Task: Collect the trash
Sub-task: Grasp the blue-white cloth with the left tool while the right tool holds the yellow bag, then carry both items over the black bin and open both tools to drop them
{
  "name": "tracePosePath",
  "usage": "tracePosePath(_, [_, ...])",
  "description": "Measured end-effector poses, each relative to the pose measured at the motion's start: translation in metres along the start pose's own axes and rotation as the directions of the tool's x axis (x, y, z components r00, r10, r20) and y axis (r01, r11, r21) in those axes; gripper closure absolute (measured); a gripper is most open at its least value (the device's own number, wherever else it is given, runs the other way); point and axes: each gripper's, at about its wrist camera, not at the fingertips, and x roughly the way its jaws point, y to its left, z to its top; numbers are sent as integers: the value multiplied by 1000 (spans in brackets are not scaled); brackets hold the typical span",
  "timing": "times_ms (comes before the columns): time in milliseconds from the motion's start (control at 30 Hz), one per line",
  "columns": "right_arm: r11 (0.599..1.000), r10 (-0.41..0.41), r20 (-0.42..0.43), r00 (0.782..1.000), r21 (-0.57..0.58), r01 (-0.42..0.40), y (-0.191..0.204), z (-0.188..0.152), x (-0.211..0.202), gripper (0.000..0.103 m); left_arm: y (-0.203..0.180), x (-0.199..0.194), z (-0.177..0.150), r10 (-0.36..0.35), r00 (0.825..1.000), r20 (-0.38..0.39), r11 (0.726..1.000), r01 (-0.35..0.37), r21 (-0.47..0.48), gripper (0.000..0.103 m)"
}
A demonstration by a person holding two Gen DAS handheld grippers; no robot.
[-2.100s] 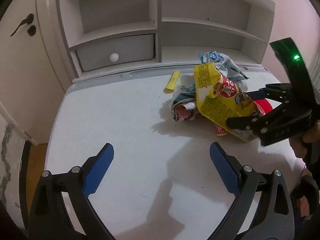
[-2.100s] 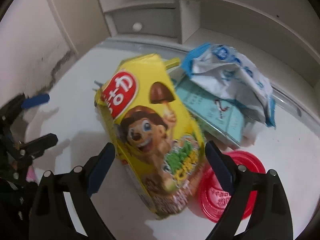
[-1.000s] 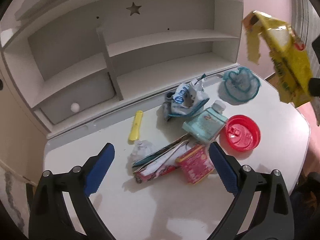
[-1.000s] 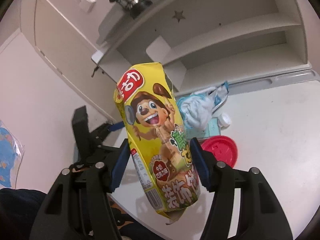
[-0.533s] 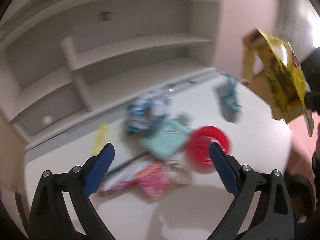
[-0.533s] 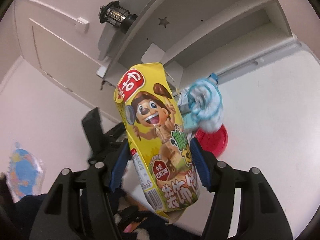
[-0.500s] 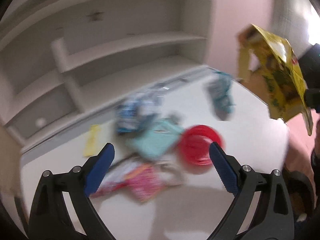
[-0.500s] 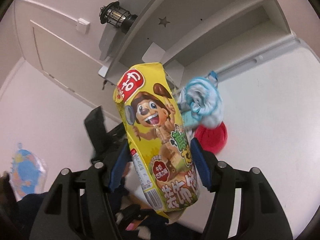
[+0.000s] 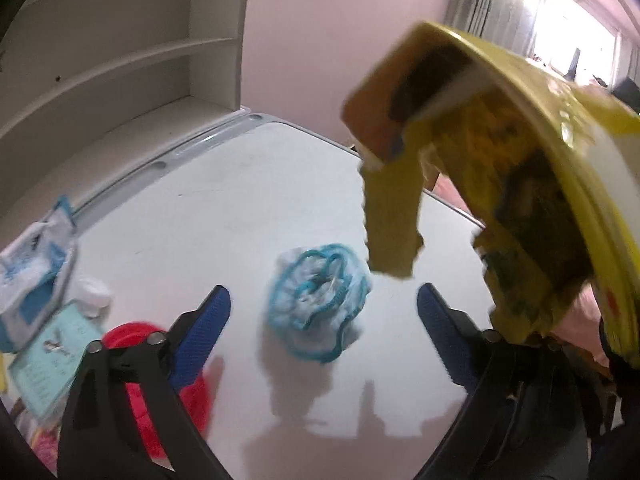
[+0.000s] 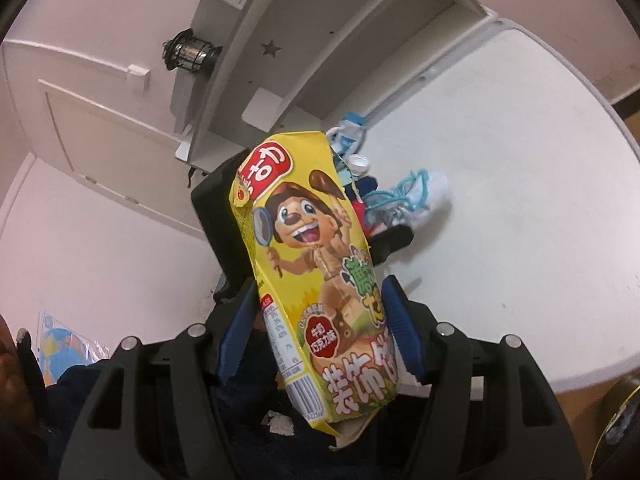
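Yellow snack box (image 10: 316, 280) clamped in right gripper (image 10: 320, 332), off the desk (image 9: 248, 184); left gripper (image 9: 322, 312), jaws just narrowing yet apart, straddling blue-trimmed wad (image 9: 318, 306) mid-desk; red lid (image 9: 160, 364) and wrappers left near left edge.

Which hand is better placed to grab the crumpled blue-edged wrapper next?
Left. The left gripper has just been closing, with the wrapper between its jaws, untouched. The right gripper is clamped on the yellow box.

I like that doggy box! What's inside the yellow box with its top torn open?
Looking into the open top of the yellow snack box, only dark, blurred cardboard shows. Whether any snacks are left deeper inside is hidden. The right gripper holds it.
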Motion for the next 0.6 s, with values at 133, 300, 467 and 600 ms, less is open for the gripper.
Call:
tracePosePath(133, [1000, 3, 38, 999, 7, -3, -7, -4, -17, 41, -1, 16, 0, -46, 996, -83, 998, 43, -38, 86])
tracePosePath(300, [999, -33, 126, 992, 17, 32, -18, -8, -58, 41, -4, 5, 1, 44, 996, -81, 998, -47, -42, 90])
tracePosePath(467, [969, -244, 260, 934, 88, 229, -42, -34, -127, 41, -36, -4, 20, 36, 998, -58, 999, -36, -2, 90])
tracePosePath(600, [872, -490, 348, 800, 210, 443, -64, -73, -187, 41, -111, 25, 40, -32, 997, -75, 993, 40, 109, 90])
